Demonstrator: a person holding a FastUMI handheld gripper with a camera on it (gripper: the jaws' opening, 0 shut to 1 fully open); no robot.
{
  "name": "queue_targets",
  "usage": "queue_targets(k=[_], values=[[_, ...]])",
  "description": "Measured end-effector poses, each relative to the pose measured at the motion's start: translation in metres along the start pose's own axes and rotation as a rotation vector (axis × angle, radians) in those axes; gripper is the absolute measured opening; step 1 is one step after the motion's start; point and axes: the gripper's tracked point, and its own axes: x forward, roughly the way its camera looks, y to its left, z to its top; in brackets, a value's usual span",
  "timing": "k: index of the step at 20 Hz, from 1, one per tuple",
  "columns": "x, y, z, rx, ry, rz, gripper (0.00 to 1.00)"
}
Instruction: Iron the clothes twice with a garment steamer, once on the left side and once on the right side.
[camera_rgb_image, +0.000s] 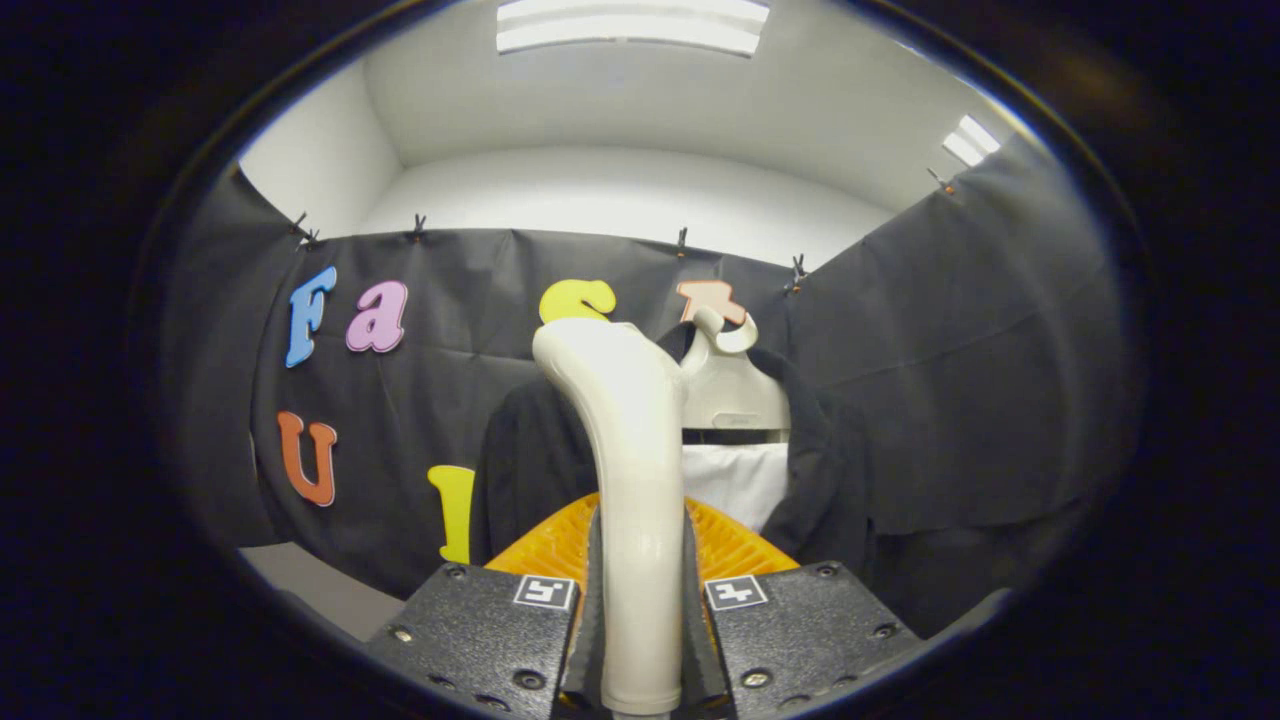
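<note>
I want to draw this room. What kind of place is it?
Probably a small recording booth for trying chores, not a home: black cloth walls clipped up, a dark garment on a hanger, and the gripper shut on a steamer handle.

Steamer between hand-held gripper fingers, garment on hanger beyond

The gripper holds a garment steamer upright by its cream handle, both fingers pressed against its sides, with the orange ribbed head showing just behind them. Beyond the steamer a dark jacket over a white shirt hangs on a pale hanger against the black cloth wall. A ceiling light glows overhead.
</note>
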Motion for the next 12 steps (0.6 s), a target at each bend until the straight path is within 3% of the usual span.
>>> queue_targets(k=[12], values=[[-0.013, -0.004, -0.064, -0.145, 0.060, -0.092, 0.34]])
